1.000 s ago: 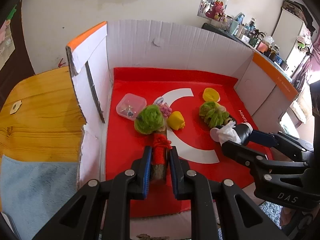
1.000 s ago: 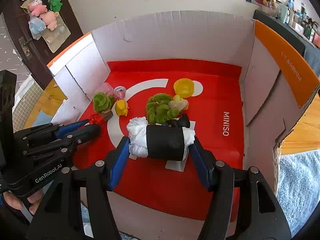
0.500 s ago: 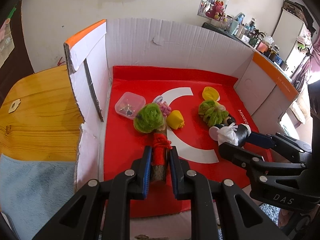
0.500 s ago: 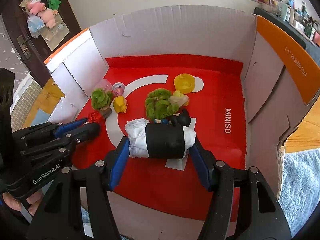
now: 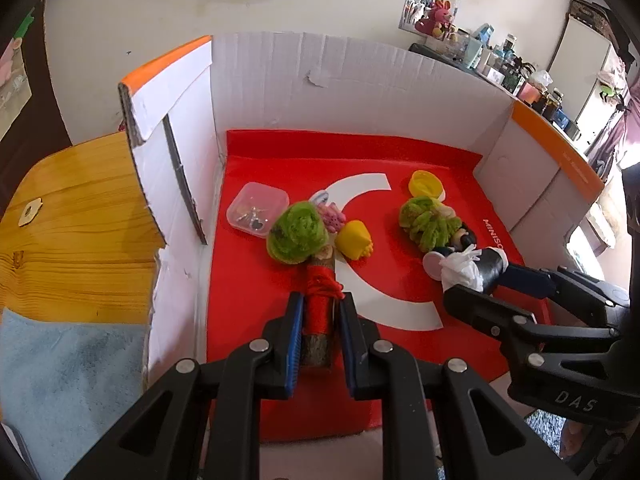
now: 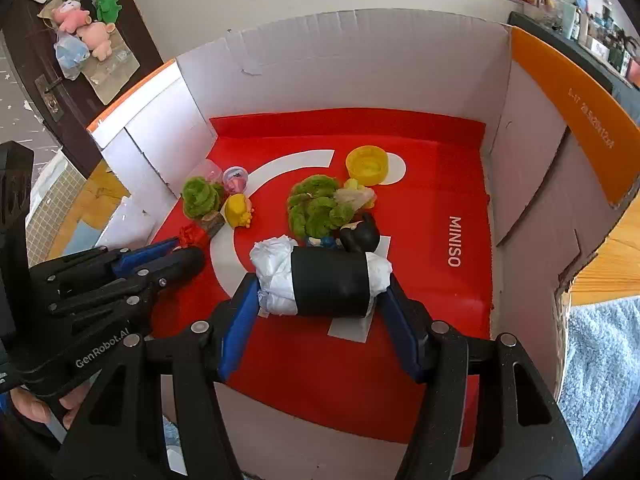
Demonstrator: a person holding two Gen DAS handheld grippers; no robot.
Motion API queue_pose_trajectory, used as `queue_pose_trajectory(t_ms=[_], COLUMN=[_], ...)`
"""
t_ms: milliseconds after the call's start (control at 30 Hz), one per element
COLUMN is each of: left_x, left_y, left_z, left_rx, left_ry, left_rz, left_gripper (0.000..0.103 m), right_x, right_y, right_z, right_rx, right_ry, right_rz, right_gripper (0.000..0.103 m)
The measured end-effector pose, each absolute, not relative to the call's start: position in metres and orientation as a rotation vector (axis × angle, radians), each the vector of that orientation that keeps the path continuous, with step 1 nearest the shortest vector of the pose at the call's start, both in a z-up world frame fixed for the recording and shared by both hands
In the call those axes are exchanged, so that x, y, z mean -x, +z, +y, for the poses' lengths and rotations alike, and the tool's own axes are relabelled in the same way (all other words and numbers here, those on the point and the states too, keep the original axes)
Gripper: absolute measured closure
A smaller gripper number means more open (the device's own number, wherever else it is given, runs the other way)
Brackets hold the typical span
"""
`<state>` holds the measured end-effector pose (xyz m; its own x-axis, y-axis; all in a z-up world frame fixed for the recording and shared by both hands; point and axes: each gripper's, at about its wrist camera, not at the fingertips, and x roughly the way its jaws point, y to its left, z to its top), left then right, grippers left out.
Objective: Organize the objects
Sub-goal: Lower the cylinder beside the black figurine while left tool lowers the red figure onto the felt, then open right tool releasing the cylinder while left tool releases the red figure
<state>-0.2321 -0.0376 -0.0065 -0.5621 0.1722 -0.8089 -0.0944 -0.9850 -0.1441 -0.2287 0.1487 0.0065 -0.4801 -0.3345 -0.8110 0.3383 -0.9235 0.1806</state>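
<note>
My left gripper (image 5: 319, 302) is shut on the red-wrapped wooden trunk (image 5: 319, 312) of a toy tree with a green fuzzy crown (image 5: 297, 233), over the red mat (image 5: 256, 288) in the cardboard box. My right gripper (image 6: 322, 284) is shut on a black roll stuffed with white plastic (image 6: 328, 278), held low over the mat; it also shows in the left wrist view (image 5: 472, 270). The left gripper (image 6: 176, 254) shows at left in the right wrist view.
On the mat lie a clear plastic case (image 5: 257, 215), a pink toy (image 5: 332, 216), a yellow toy (image 5: 353, 239), a yellow lid (image 5: 426, 185), a green fuzzy plant (image 5: 428, 220) and a black figure (image 6: 362, 234). White cardboard walls (image 5: 340, 84) surround the mat. A wooden table (image 5: 76, 216) lies left.
Both grippers have moved slightly forward and deeper into the box, keeping their holds. The objects on the mat have not moved.
</note>
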Motion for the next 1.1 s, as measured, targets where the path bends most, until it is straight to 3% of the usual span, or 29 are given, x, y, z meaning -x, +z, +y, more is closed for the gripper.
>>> queue_pose_trajectory(t_ms=[767,1100], left_x=[0.2312,0.2240], left_y=[-0.0059,0.0002], left_z=[-0.0379,-0.0356], left_rx=[1.378,1.354], left_ry=[2.615,2.644], left_rz=[-0.128,-0.091], left_gripper=[0.085,0.068], right_x=[0.2277,0.2186], right_y=[0.0058,0.0074], right_z=[0.1426,0.1427], right_rx=[-1.344,-1.329], right_ry=[-2.438,-2.415], right_rz=[0.031,0.036], right_gripper=[0.043,0.034])
